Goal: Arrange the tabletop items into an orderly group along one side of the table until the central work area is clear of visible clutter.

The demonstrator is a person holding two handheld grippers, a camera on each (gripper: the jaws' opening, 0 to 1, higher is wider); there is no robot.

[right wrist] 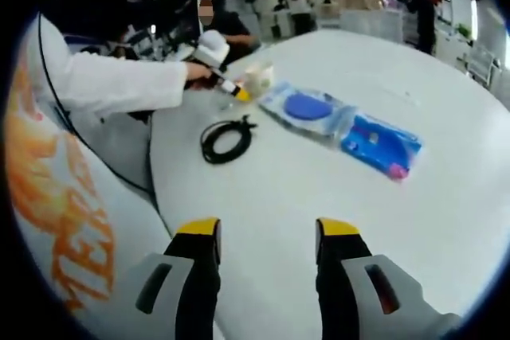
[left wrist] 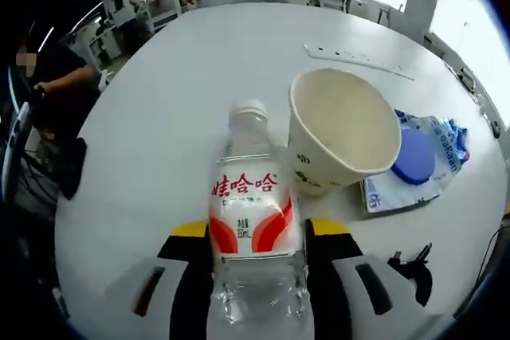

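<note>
Tabletop items are partly gathered, as I judge it: my left gripper (left wrist: 256,248) is clamped on a clear water bottle (left wrist: 253,220), which stands just at seven o'clock of a tilted paper cup (left wrist: 343,137). At three o'clock of the cup lies a plastic packet with a blue disc (left wrist: 418,158). My right gripper (right wrist: 267,236) hangs open and empty over bare table (right wrist: 279,189). Farther out, at eleven o'clock, a black cable coil (right wrist: 227,139) lies loose; at one o'clock a blue packet (right wrist: 381,143) sits mid-table, both unsorted.
</note>
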